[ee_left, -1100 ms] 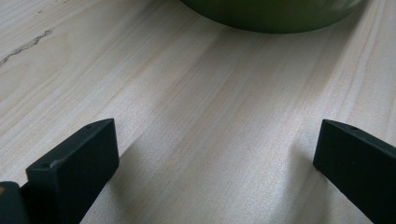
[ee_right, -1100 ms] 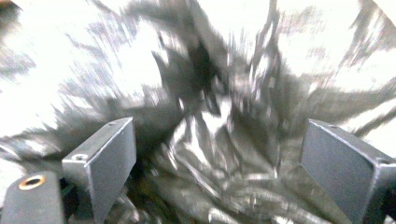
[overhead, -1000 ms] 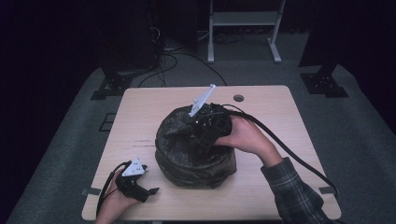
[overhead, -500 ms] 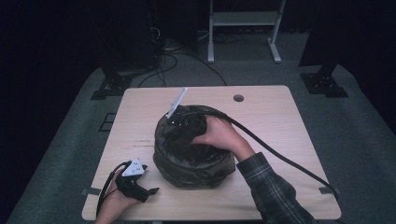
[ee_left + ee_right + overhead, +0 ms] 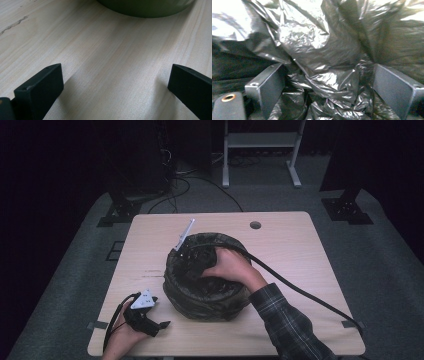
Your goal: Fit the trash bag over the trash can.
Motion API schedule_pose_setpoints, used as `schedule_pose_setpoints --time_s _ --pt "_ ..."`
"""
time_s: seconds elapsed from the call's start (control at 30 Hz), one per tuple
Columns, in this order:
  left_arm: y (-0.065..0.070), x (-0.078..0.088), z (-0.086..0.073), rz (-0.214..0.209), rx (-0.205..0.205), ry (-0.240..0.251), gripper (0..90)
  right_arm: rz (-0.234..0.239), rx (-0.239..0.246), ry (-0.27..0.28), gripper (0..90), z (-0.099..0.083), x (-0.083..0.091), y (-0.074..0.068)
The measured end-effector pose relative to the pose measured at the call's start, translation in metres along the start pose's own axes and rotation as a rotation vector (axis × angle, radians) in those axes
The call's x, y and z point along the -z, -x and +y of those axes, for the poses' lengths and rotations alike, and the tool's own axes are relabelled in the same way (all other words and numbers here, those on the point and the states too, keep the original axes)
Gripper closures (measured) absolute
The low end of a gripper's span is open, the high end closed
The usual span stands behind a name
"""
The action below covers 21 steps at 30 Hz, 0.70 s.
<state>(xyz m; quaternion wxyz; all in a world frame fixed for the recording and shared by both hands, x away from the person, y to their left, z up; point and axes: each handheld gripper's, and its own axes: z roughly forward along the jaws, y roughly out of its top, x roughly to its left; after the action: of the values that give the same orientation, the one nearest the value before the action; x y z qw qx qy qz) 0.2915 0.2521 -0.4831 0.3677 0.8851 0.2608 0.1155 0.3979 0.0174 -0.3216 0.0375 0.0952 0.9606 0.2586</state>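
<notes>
The high view is dim, dark from nine round to three o'clock; only the table [image 5: 290, 240] is lit. The bag [image 5: 312, 45] shows white glare at eleven o'clock, slightly blurred.

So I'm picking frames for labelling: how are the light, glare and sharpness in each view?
High view: dim, the room beyond the table near black, the bin soft but readable. Left gripper view: bright, even light, soft shadows beside the open left claw, wood grain sharp. Right gripper view: strong white glare on the crinkled black bag, its upper part blurred; right claw open.
</notes>
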Motion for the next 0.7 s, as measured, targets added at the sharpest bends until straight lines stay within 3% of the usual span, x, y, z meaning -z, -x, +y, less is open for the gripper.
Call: schedule_pose_setpoints --time_s 0.43,0.53,0.7 --pt "0.000 0.000 0.000 -0.001 -0.001 0.000 0.0 -0.038 0.003 0.121 9.2 -0.008 0.057 -0.006" --pt "0.000 0.000 0.000 0.000 0.000 0.000 0.0 -0.042 0.001 0.166 9.2 -0.013 0.073 -0.007" --pt "0.000 0.000 0.000 0.000 0.000 0.000 0.0 -0.073 -0.012 0.191 9.2 -0.024 0.092 -0.006"
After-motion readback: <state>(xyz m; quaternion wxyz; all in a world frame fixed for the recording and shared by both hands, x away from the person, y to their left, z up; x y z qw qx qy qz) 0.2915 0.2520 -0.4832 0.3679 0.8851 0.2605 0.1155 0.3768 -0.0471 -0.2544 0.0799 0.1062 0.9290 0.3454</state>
